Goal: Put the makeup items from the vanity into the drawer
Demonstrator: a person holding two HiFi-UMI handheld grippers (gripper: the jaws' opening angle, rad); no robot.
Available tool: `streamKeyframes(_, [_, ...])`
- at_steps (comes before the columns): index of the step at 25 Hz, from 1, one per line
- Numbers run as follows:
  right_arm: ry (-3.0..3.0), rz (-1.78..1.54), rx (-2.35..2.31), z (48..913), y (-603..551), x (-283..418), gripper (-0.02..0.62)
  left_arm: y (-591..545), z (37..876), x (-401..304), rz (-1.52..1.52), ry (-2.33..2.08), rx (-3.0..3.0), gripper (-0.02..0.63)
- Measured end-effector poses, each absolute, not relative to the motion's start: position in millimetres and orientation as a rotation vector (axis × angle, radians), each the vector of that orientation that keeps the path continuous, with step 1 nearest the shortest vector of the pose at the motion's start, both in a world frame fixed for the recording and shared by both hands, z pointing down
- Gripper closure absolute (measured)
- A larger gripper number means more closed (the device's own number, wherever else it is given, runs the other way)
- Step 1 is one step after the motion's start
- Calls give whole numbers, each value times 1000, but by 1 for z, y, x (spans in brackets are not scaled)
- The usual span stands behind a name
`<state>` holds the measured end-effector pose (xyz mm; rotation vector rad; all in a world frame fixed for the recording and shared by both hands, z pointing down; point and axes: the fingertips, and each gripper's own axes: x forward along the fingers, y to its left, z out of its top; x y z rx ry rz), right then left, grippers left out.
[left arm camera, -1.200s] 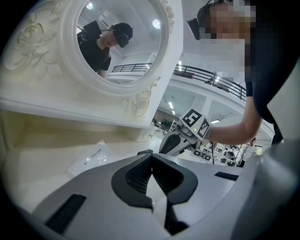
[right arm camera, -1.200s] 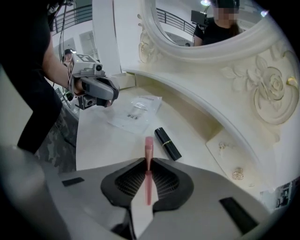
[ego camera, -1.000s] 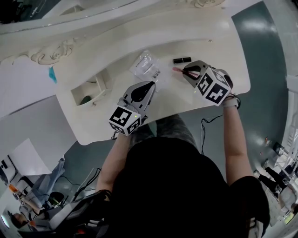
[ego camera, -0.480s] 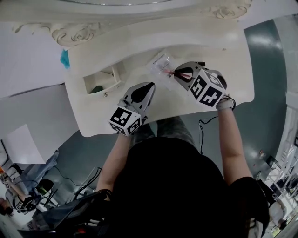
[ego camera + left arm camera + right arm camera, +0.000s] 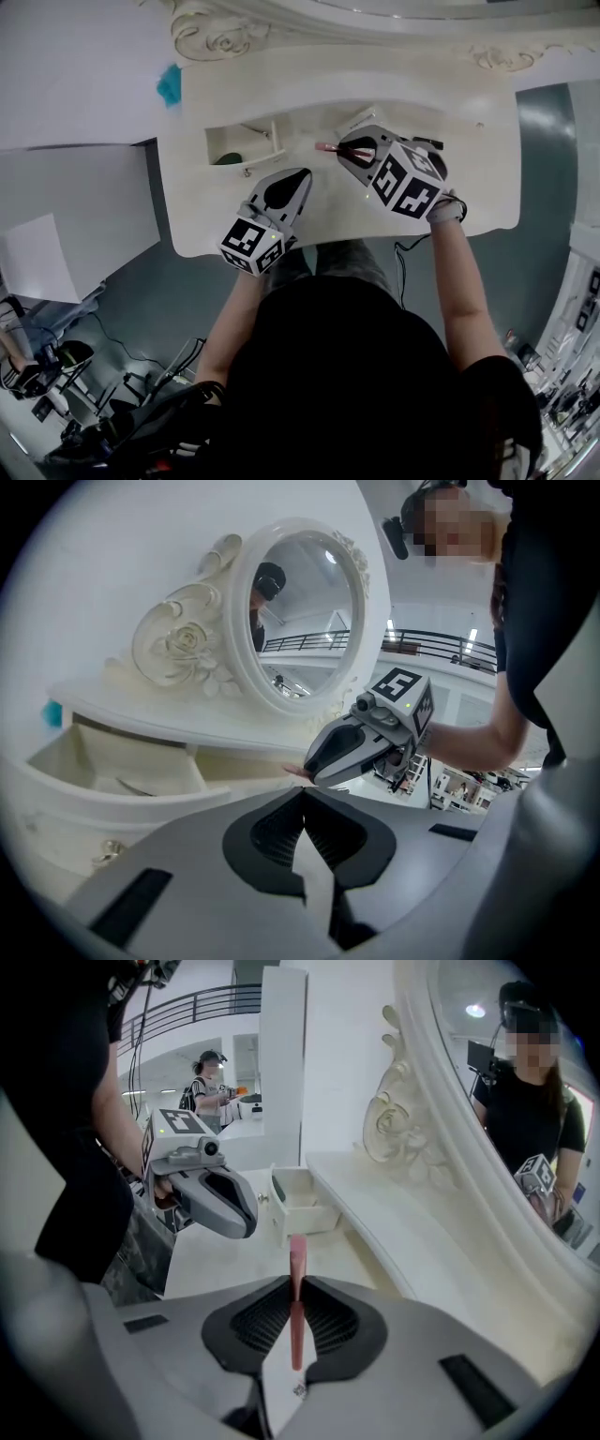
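My right gripper is shut on a slim pink makeup tube, held above the white vanity top just right of the open drawer. In the right gripper view the pink tube stands upright between the pads of my right gripper and points toward the drawer. My left gripper hovers near the vanity's front edge, below the drawer, shut and empty. In its own view the left gripper has its jaws together. A dark green thing lies in the drawer.
A small black item lies behind the right gripper, mostly hidden, and part of a clear packet shows above it. An ornate oval mirror stands at the back of the vanity. A teal scrap lies off the vanity's left end.
My right gripper has carried the pink tube leftward from near the black item to a spot beside the open drawer. The left gripper has kept its place.
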<state>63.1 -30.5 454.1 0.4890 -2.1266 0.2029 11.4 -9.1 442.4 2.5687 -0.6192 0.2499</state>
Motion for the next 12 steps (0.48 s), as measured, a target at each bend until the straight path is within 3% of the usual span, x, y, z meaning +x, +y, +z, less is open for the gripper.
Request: streamKeyframes(12, [-2171,99,352,444,-56,-40,537,-25,438,-71,197,-778,2523,592])
